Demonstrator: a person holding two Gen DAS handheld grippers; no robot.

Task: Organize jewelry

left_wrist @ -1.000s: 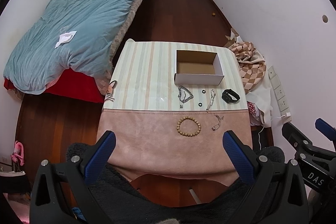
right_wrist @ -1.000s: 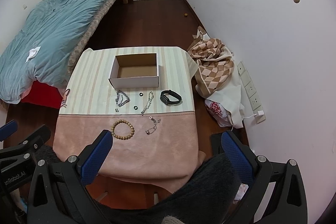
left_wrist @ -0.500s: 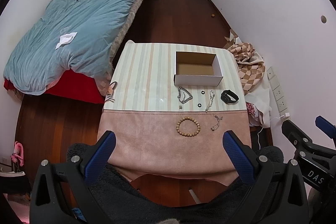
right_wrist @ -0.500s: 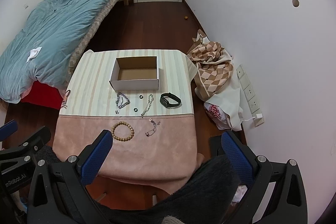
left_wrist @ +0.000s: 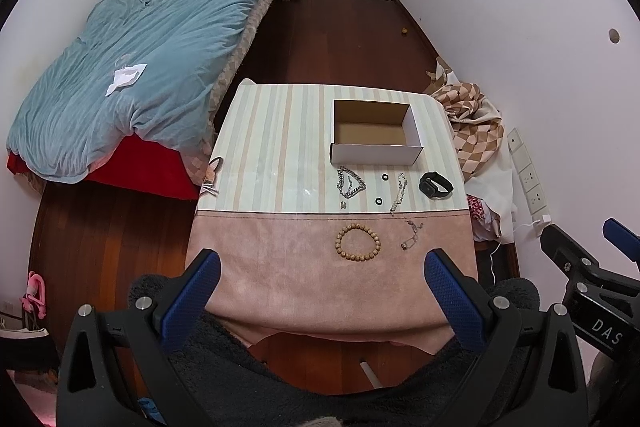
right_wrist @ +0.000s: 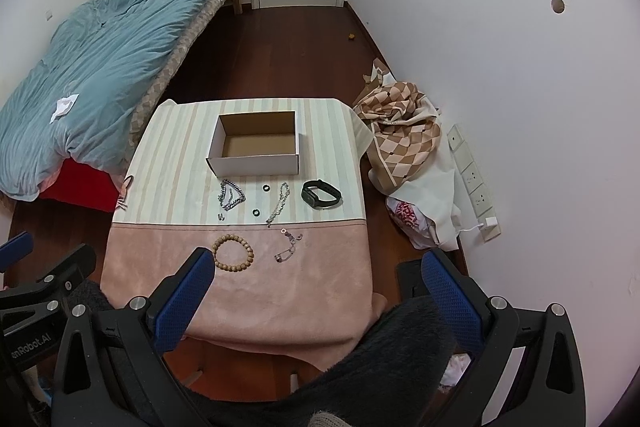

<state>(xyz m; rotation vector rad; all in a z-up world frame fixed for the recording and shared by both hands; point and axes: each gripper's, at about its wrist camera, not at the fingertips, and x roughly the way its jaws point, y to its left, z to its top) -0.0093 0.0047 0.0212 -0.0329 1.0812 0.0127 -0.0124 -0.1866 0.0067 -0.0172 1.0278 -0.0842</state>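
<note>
Left gripper [left_wrist: 320, 291]: fingers spread wide, holding nothing, raised over the near edge of the cloth-covered table [left_wrist: 280, 283]. Right gripper [right_wrist: 316, 291]: likewise spread wide and holding nothing, at the near right corner of the table.

Open cardboard box [left_wrist: 374, 137]: upright on the striped part of the cloth, at 12 o'clock from the jewelry, interior bare.

Jewelry lies in a loose row just in front of the box. Silver chain [left_wrist: 350, 183] at 9 o'clock of the group; two small dark rings [left_wrist: 385, 177] beside it; a pale beaded strand [left_wrist: 399, 191] next; black smart band [left_wrist: 436, 185] at 3 o'clock.

On the pink part of the cloth: wooden bead bracelet [left_wrist: 357, 241] at 6 o'clock, thin chain bracelet [left_wrist: 412, 233] just to its right, apart from it.

A bed with a teal duvet [left_wrist: 140, 75] stands at 10 o'clock of the table.
</note>
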